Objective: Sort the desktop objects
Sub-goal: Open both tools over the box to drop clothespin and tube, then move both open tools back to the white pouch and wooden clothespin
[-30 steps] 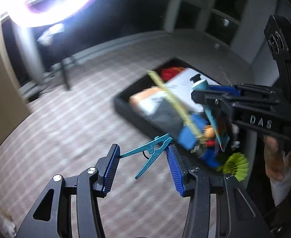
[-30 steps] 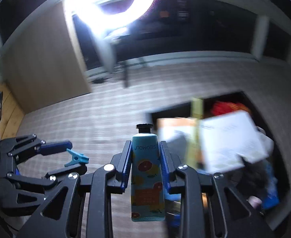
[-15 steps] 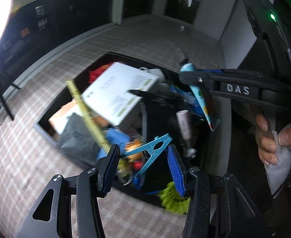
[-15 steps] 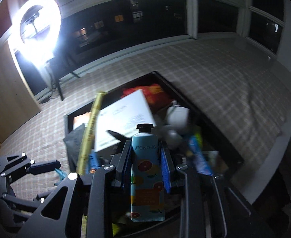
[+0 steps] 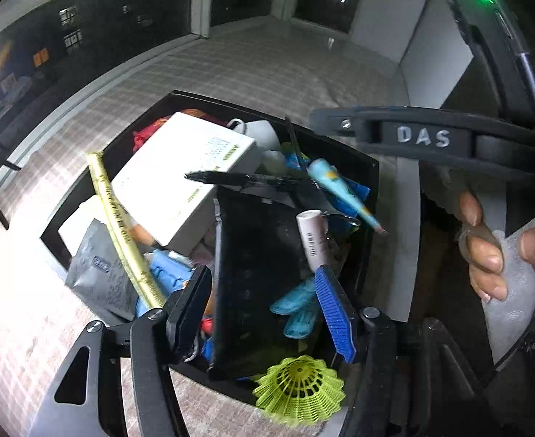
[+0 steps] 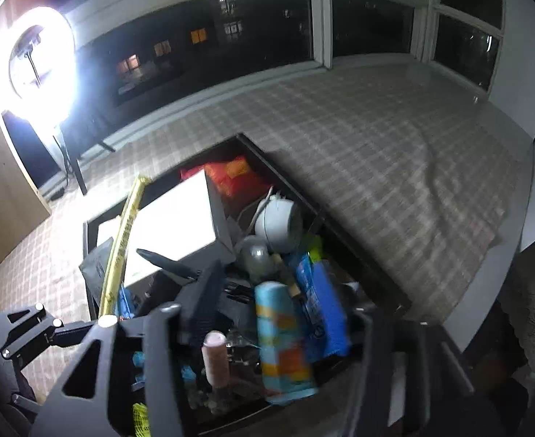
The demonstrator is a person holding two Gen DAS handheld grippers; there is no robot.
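A black bin (image 5: 371, 182) full of objects sits on the checked tablecloth; it also shows in the right wrist view (image 6: 362, 255). My left gripper (image 5: 263, 302) is open above the bin's near end; the teal clothespin (image 5: 296, 309) lies loose in the bin by the right finger. My right gripper (image 6: 285, 309) is open over the bin; the blue hand cream tube (image 6: 282, 338) lies free between the spread fingers, blurred. The tube also shows in the left wrist view (image 5: 340, 189), among the bin's contents.
The bin holds a white box (image 5: 183, 185), a yellow ruler (image 5: 121, 233), a black pen (image 5: 238, 178), a pink tube (image 5: 313, 240), a grey pouch (image 5: 99, 280) and a white cup (image 6: 278, 222). A yellow-green shuttlecock (image 5: 296, 389) sits at its near edge. A ring light (image 6: 38, 65) glares at left.
Both grippers moved over the bin and opened. The clothespin left my left gripper and the hand cream tube left my right gripper; both are now in the bin.
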